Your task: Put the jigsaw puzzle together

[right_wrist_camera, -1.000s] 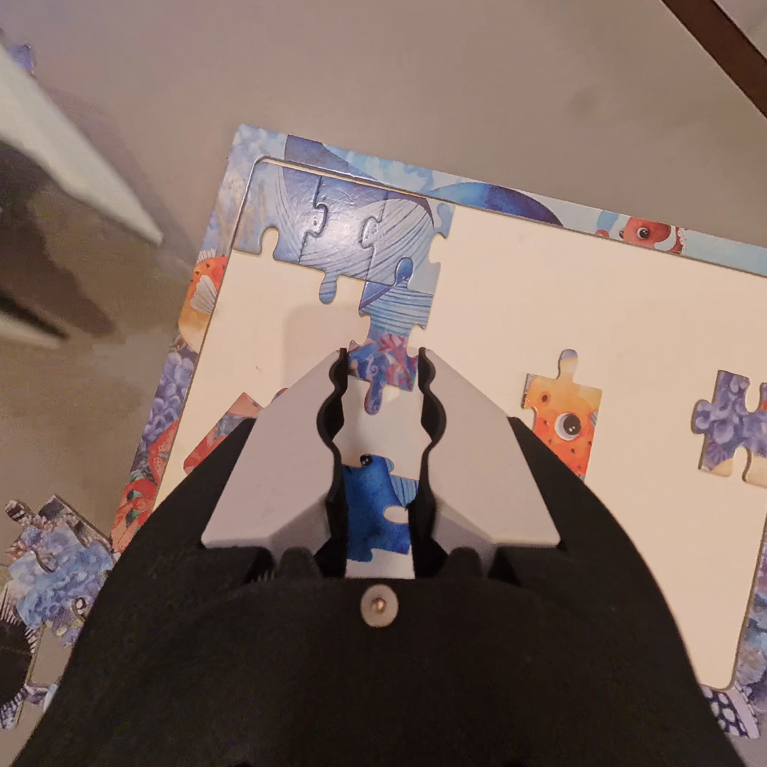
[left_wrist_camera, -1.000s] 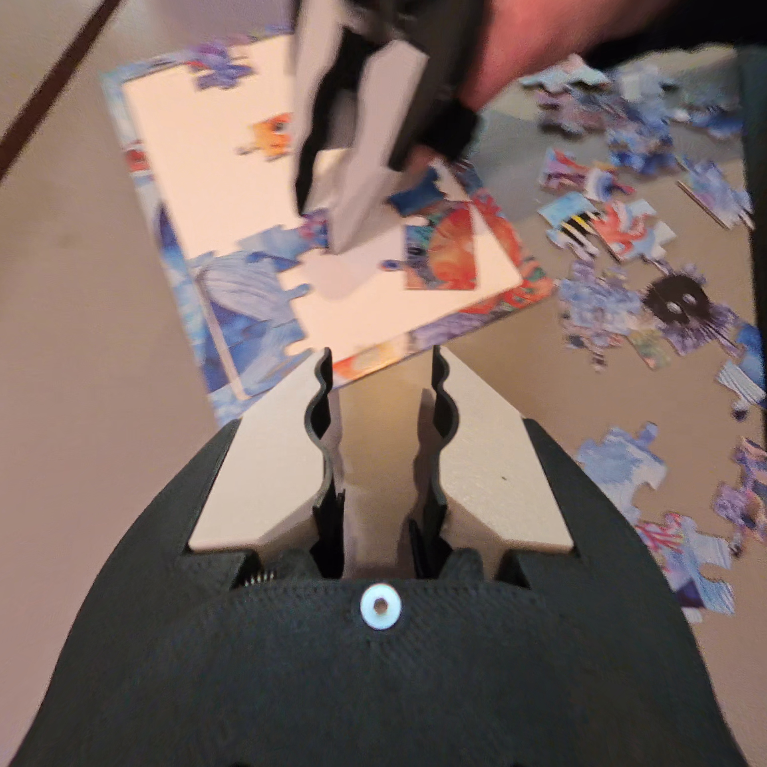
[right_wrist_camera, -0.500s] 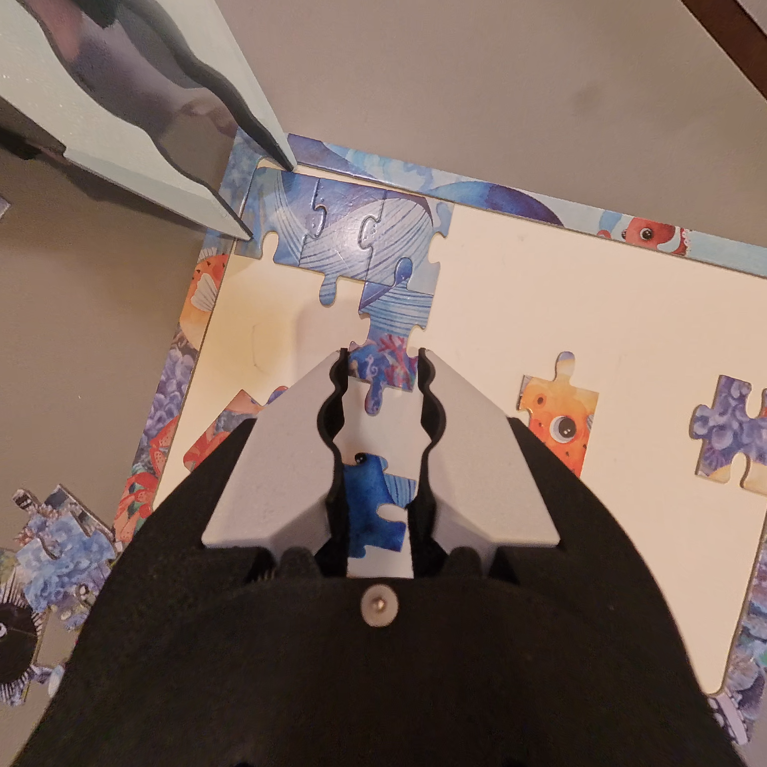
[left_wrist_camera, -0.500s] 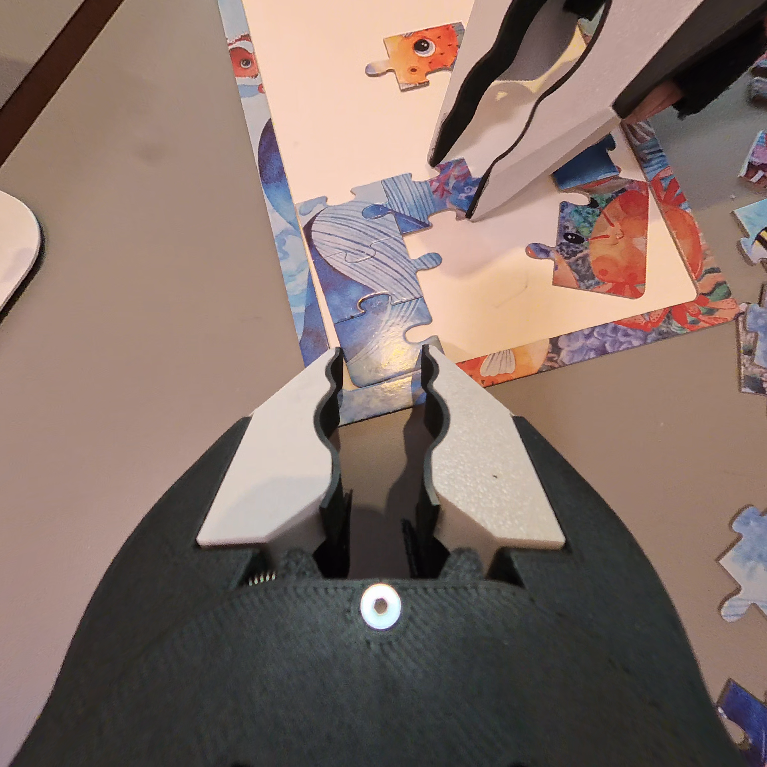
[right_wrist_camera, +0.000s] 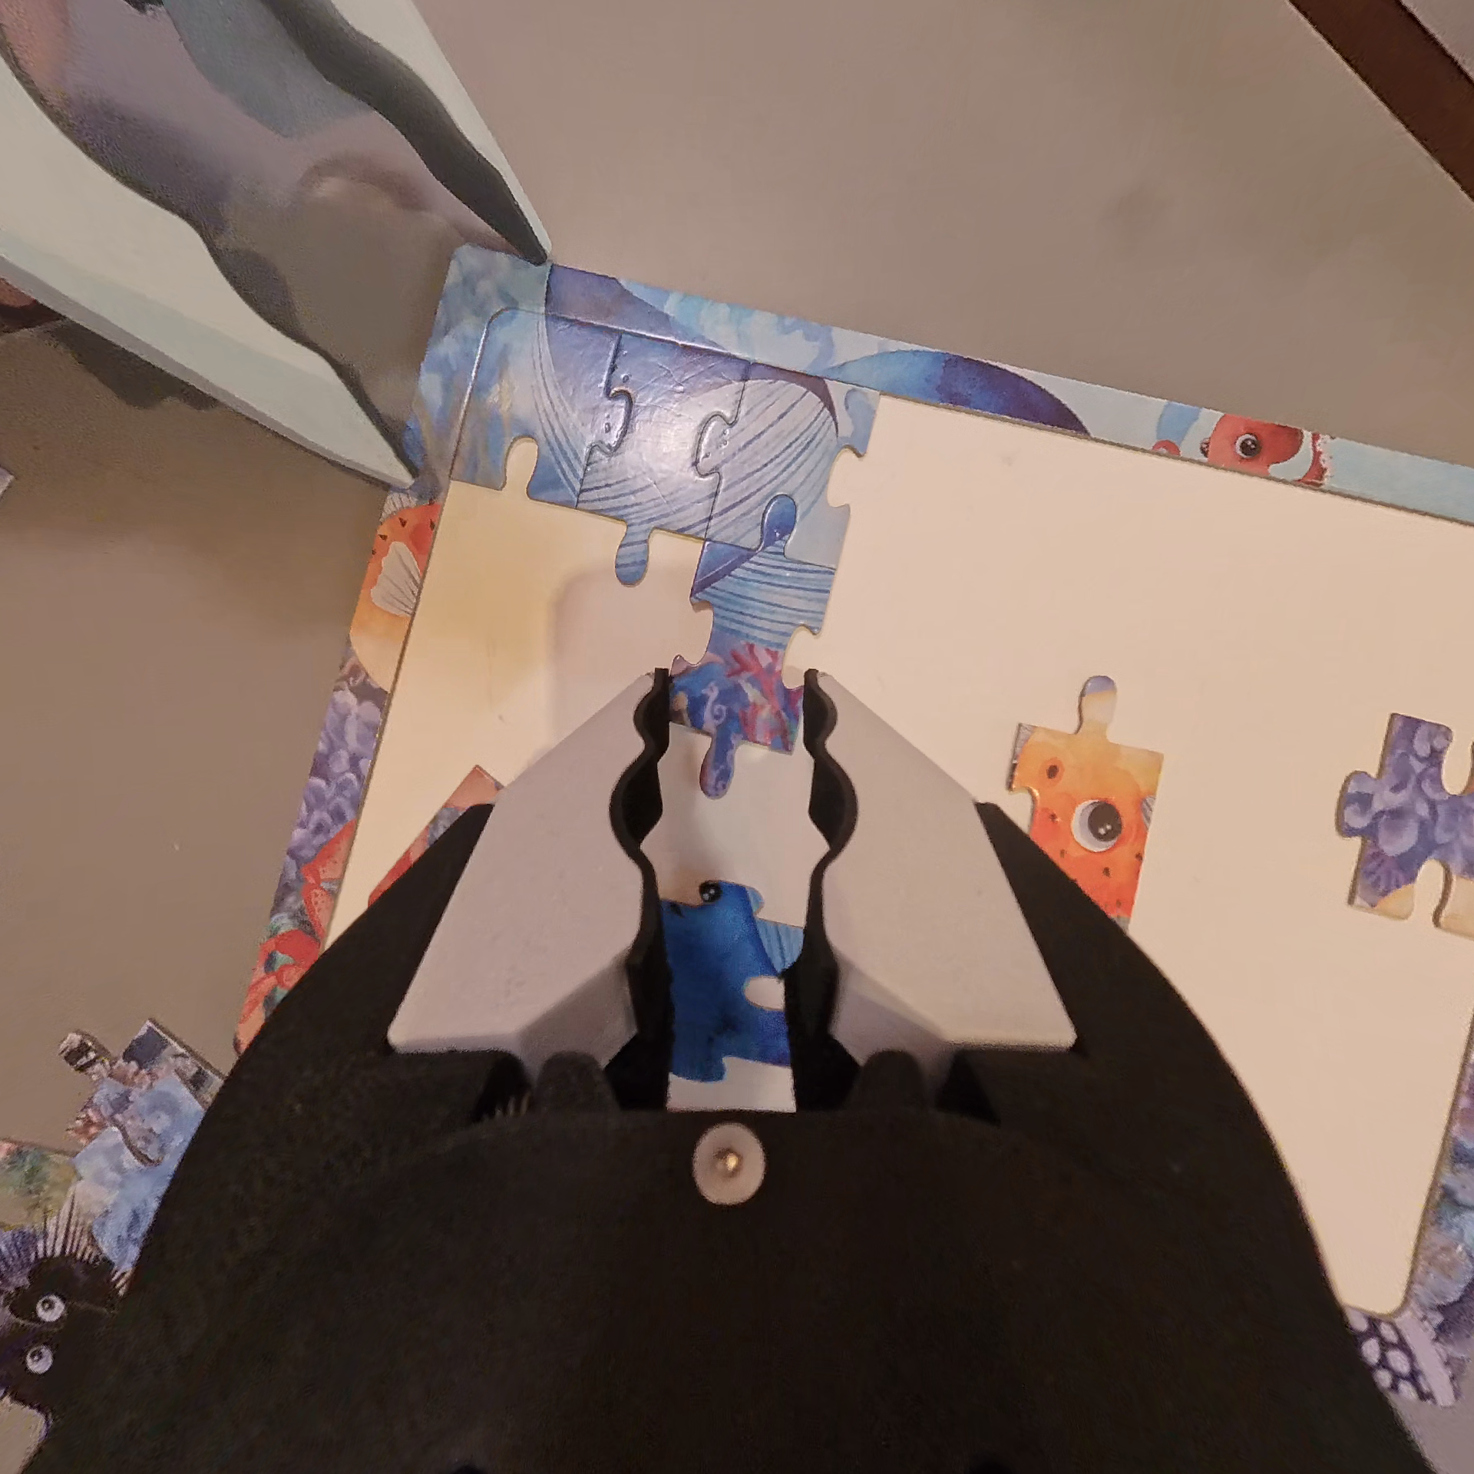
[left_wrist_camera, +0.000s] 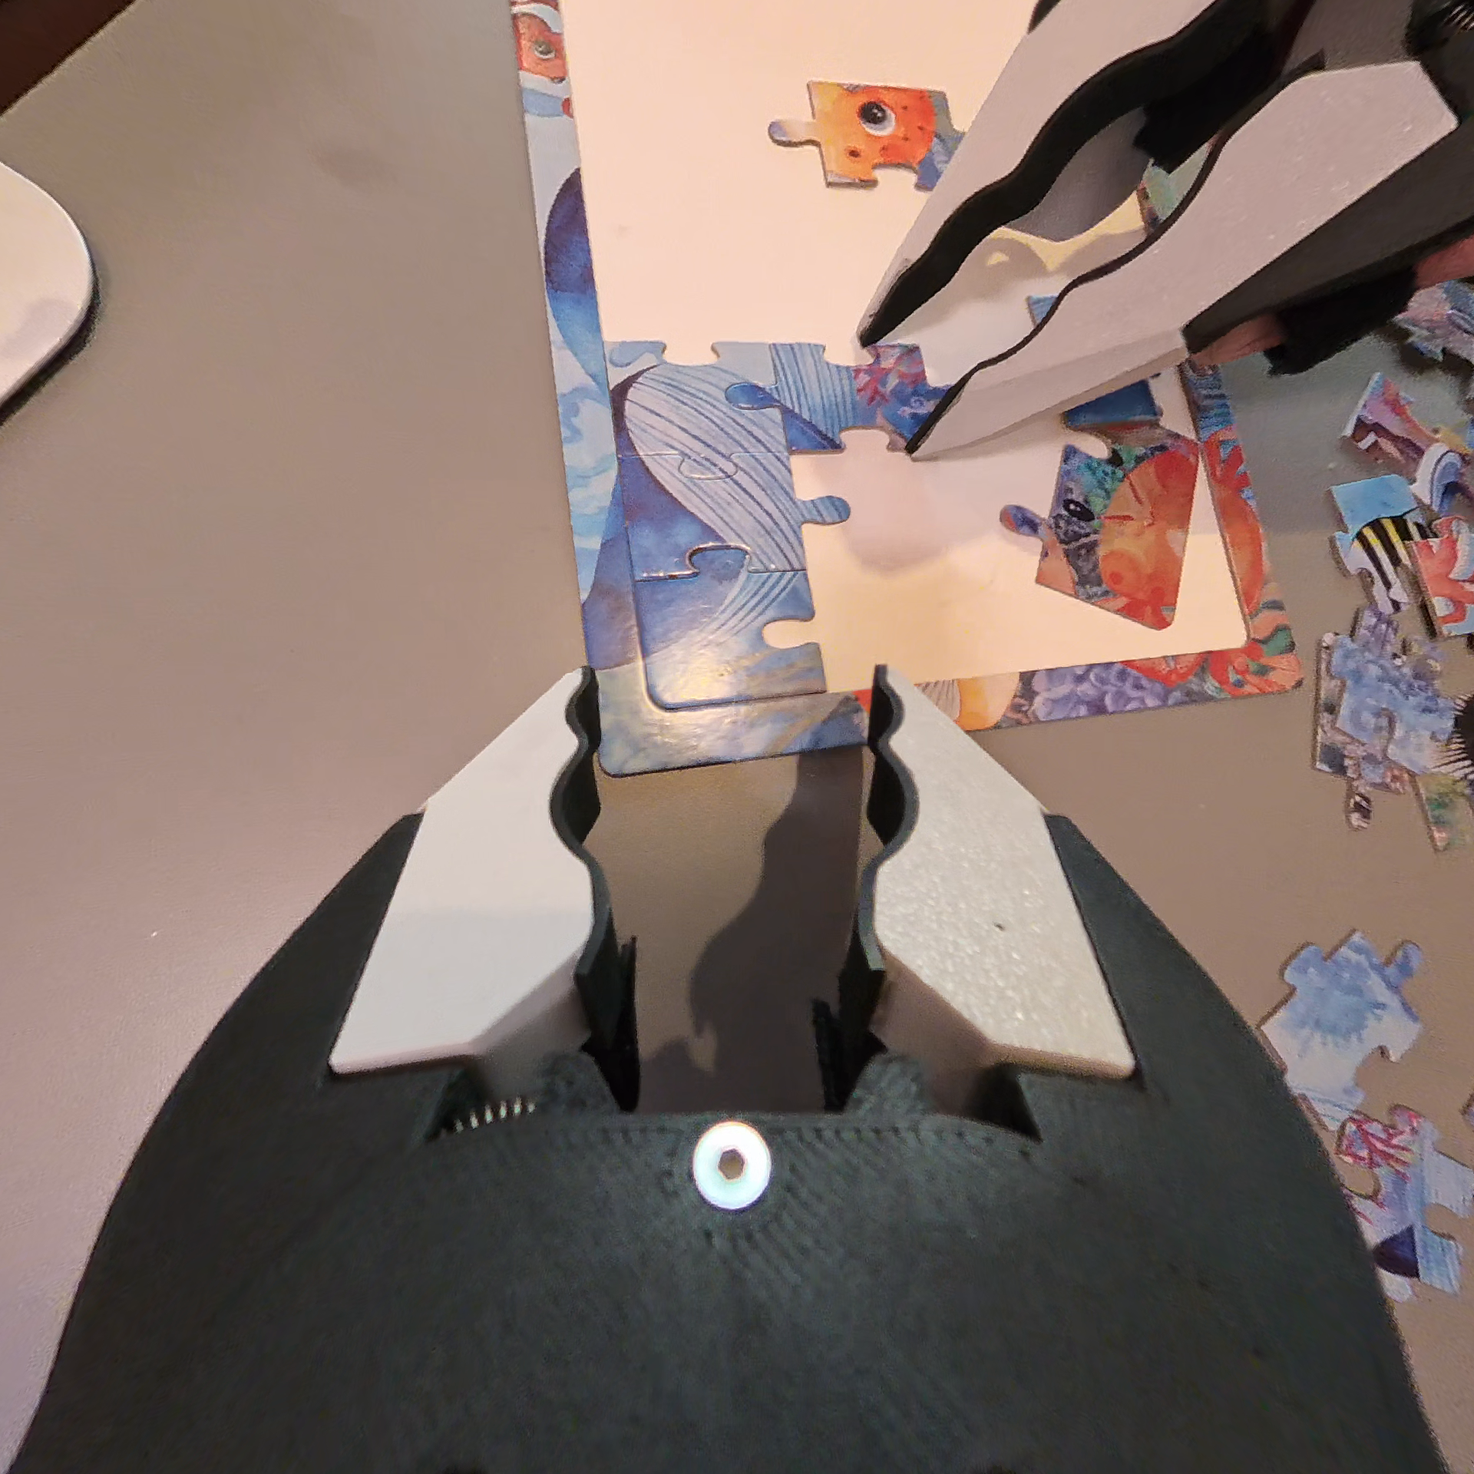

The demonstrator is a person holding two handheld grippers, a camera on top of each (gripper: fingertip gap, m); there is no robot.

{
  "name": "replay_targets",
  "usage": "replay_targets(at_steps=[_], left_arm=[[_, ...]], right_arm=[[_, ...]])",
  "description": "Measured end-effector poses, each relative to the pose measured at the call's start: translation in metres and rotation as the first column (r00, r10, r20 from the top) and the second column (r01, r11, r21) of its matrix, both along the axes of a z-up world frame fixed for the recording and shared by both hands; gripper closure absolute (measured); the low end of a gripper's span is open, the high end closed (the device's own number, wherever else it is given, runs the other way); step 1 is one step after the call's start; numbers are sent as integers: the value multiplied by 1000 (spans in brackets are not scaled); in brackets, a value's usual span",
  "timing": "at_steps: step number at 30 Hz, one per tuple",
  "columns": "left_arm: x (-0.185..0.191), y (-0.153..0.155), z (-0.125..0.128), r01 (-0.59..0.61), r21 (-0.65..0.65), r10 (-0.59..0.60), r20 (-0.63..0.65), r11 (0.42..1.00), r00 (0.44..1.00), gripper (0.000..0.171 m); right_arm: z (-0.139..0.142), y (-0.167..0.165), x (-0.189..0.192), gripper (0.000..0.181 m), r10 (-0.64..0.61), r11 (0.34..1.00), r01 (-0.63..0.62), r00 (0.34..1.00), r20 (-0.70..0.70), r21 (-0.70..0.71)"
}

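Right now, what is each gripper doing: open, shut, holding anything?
Left gripper: open, empty, at the puzzle tray's corner.
Right gripper: open, straddling the blue coral-patterned puzzle piece, not clamping it.

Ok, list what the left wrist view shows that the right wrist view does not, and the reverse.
Only the left wrist view: the light blue loose piece on the table and the striped loose piece right of the puzzle tray. Only the right wrist view: the purple piece lying apart in the tray and the dark spiky pieces outside it. Both: the joined whale pieces, the orange fish piece, and both grippers, left gripper and right gripper, jaws apart.
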State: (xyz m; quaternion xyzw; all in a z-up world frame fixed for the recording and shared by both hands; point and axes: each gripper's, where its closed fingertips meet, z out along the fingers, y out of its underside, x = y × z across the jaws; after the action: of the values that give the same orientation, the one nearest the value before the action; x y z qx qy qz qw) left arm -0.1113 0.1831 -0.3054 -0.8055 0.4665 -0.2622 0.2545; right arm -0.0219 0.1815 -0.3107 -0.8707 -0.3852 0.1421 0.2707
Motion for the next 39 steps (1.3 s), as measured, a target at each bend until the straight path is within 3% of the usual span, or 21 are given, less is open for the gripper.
replay_targets(at_steps=[9,15,23,29,33,37,39], left_arm=[[-1,1,-1,-4,38,4,-19,999,1000,108],[-8,7,1,-23,40,24,-24,999,999,113],[-9,3,-1,-22,-8,22,-30,1000,999,117],[-16,3,3,-39,3,39,-20,999,999,118],[-18,8,5,-59,30,59,-3,998,998,120],[-16,4,-1,-47,16,47,-18,999,999,118],[-14,3,-1,-42,19,43,-17,999,999,118]], right_arm=[[0,0,-1,149,-12,1000,12,1000,5,16],[13,-1,4,137,-13,1000,14,999,-47,19],[2,-6,-1,168,30,1000,-30,999,-35,1],[30,-11,15,153,6,1000,-5,998,-57,24],[17,-40,42,127,11,996,-9,1000,19,-83],[0,-57,49,124,15,995,-12,999,31,-97],[-1,-57,50,136,3,997,-1,999,36,-72]])
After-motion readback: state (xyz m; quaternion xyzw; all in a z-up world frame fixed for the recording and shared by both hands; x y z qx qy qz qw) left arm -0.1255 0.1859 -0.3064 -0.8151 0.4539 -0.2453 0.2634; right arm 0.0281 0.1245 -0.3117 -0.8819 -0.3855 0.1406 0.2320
